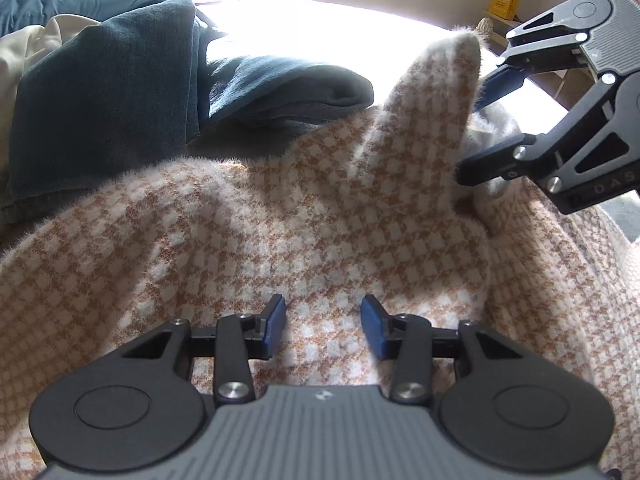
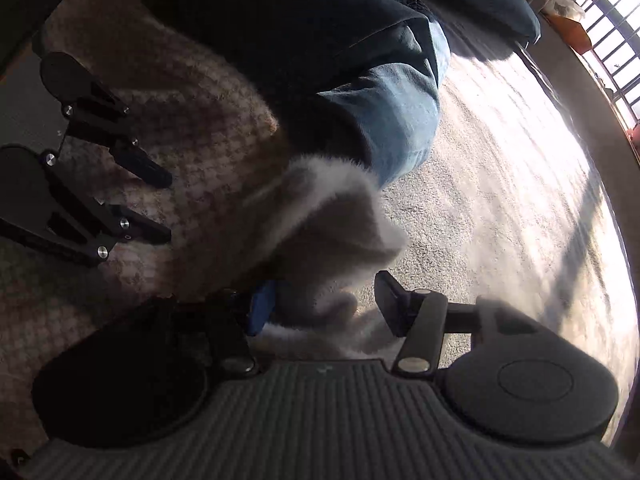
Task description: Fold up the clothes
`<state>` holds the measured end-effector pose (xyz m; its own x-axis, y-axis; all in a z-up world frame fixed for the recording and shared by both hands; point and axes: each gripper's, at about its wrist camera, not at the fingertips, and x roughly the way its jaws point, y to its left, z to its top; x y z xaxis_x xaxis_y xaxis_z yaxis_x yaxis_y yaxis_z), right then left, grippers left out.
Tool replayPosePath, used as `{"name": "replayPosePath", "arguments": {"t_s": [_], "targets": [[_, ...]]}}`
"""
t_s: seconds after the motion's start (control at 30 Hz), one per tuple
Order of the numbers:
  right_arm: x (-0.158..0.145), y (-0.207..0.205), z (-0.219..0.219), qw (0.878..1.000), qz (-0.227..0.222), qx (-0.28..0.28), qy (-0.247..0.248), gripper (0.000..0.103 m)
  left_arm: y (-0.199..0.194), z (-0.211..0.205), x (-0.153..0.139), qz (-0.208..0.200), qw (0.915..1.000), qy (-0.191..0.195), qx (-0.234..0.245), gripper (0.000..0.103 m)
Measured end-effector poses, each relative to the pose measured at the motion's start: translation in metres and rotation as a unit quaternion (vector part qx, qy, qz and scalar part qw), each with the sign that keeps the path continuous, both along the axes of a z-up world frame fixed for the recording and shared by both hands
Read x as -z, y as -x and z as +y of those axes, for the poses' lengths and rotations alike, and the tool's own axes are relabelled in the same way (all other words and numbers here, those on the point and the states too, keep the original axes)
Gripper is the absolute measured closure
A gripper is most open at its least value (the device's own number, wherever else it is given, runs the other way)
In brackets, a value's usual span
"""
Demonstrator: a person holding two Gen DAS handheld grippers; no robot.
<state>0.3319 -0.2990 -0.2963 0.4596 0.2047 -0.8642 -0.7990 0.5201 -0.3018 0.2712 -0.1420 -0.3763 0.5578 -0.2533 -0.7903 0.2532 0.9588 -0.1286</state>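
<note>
Our checked sweater (image 1: pixel 280 216) lies spread on the carpet, its sleeve (image 1: pixel 432 96) sticking up between the right claw (image 1: pixel 476 136) pads, unpinched. Left claw (image 1: pixel 323 330) hovers open over the body, farther off.

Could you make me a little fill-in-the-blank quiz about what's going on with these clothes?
1. The fuzzy sweater has an orange and white ____ pattern.
2. The garment folded beside it is dark ____.
3. The left hand-held gripper hovers over the ____, jaws apart.

Missing words: checked; blue; sweater
</note>
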Motion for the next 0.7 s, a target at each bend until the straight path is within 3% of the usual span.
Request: {"name": "replayPosePath", "arguments": {"t_s": [0.13, 0.23, 0.33, 0.43, 0.7], "targets": [[0.031, 0.003, 0.011, 0.996, -0.048, -0.009, 0.076, 0.05, 0.002, -0.005, -0.001, -0.011, 0.9999, -0.008, 0.006, 0.059], [0.051, -0.008, 0.012, 0.991, -0.086, 0.025, 0.097, 0.066, 0.002, -0.007, -0.002, -0.013, 0.9999, -0.008, 0.007, 0.059], [0.037, -0.03, -0.002, 0.982, -0.122, 0.145, 0.025, 0.07, 0.0, -0.009, -0.004, -0.019, 0.9996, -0.015, 0.016, 0.059], [0.028, -0.055, -0.025, 0.956, -0.099, 0.269, -0.065, 0.07, -0.003, -0.012, -0.009, -0.03, 0.9992, -0.018, 0.021, 0.059], [0.037, -0.084, -0.05, 0.912, -0.053, 0.369, -0.172, 0.071, -0.046, -0.034, -0.018, -0.077, 0.9965, -0.008, 0.033, 0.06]]}}
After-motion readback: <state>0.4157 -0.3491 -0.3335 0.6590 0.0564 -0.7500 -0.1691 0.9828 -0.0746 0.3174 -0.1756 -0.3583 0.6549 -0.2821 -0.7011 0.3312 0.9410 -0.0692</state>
